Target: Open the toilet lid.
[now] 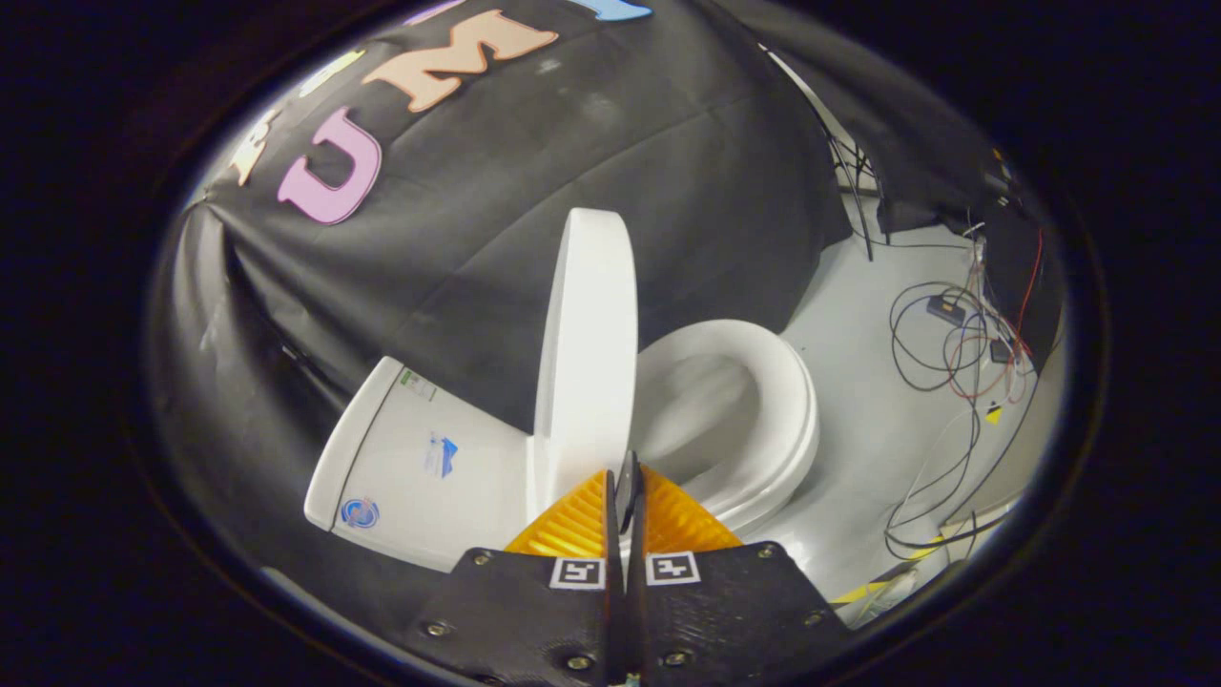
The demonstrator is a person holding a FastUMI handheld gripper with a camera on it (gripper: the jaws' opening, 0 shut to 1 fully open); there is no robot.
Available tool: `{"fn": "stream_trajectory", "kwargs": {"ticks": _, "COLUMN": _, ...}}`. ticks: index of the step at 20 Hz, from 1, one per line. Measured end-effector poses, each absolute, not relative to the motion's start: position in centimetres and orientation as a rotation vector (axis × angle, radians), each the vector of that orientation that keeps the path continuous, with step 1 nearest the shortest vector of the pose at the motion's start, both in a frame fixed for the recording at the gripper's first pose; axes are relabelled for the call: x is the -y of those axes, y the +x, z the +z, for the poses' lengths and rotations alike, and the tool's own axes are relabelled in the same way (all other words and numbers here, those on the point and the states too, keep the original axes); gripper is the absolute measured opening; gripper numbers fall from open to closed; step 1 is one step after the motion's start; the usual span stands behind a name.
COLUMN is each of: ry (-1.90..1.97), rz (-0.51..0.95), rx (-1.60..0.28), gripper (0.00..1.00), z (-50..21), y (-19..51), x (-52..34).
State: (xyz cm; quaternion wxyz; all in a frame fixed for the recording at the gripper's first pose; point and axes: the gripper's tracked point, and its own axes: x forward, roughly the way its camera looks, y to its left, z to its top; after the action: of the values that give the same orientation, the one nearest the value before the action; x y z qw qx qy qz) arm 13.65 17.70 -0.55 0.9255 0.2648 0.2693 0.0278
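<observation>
The gripper (627,487) has its two fingers pressed together with nothing between them. Just ahead of the fingertips stands the toilet lid (587,353) — raised upright and seen nearly edge-on. Beside it lies the open seat ring (777,391) over the bowl, and on the lid's other side sits the tank (420,458). Loose cables (944,353) trail across the pale floor (858,286) beyond the bowl.
</observation>
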Motion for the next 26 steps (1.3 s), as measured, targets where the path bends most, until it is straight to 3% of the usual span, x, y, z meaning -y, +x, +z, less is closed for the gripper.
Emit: {"fn": "stream_trajectory", "kwargs": {"ticks": 26, "ry": 0.305, "rz": 0.121, "rx": -0.391, "gripper": 0.02, "z": 5.7, "y": 12.6, "x": -26.2}}
